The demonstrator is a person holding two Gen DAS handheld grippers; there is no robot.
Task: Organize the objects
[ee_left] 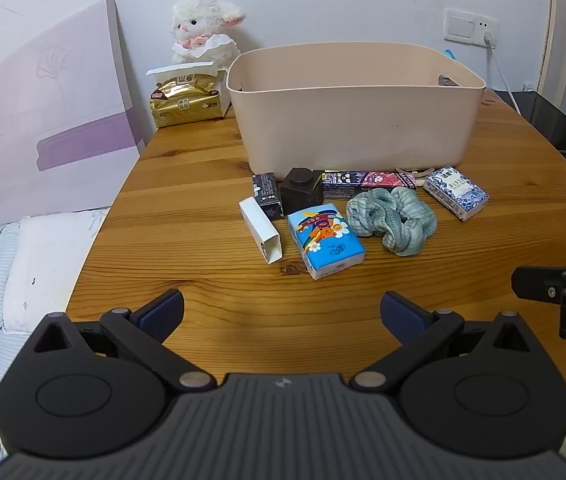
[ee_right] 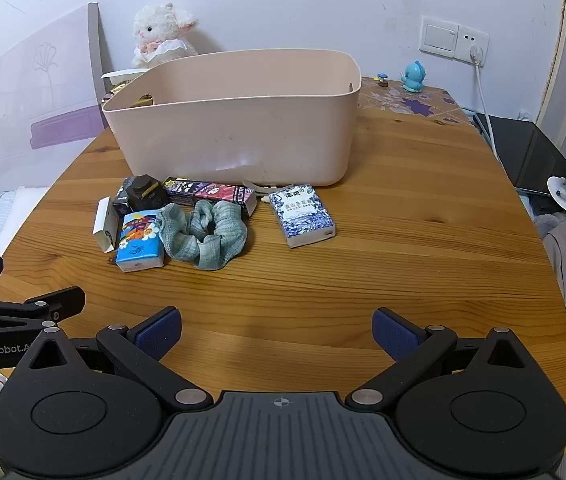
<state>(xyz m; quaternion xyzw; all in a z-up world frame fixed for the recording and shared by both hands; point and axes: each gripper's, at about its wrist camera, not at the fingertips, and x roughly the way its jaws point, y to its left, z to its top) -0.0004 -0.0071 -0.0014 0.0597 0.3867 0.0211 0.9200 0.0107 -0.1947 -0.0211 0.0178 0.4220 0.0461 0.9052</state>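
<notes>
Left tool [ee_left: 282, 312]: released, fingers spread wide, nothing between, hovering over near edge of wooden counter [ee_left: 187, 184]. Right tool [ee_right: 277, 328]: released, likewise spread, nothing held.

Beige plastic bin [ee_left: 355, 120] at counter rear. Items clustered on counter just in front of bin: white box [ee_left: 261, 230], small black box [ee_left: 267, 194], dark cube [ee_left: 302, 192], cartoon-print carton [ee_left: 369, 181], blue tissue pack [ee_left: 325, 240], green scrunchie [ee_left: 393, 218], blue-white tissue pack [ee_left: 455, 192]. Gold tissue bag [ee_left: 185, 102] left of bin.

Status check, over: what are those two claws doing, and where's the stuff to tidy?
Left gripper open, empty. Right gripper open, empty. Small items beside scrunchie wait before bin. Path clear.
</notes>
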